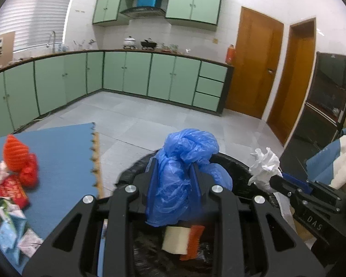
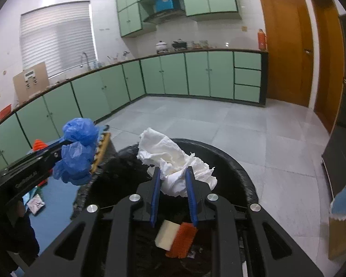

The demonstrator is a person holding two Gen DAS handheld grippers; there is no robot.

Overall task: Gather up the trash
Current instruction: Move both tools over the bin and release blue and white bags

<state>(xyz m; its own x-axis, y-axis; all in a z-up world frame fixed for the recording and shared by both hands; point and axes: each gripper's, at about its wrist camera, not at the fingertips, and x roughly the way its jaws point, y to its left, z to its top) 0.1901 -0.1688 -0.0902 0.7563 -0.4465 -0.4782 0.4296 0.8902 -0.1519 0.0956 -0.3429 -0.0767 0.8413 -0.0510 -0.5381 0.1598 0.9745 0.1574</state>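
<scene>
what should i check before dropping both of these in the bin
1. Left gripper shut on the blue bag: ok.
2. Right gripper shut on the tissue: ok.
3. Bag over the bin opening: ok, it hangs above the black liner in the left wrist view.
4. Tissue over the opening: ok, the bin rim curves around it in the right wrist view.
5. Room in the bin: ok, only a sponge shows at the bottom.
6. Trash left on the blue mat: not ok, the orange net and wrappers still lie there.
</scene>
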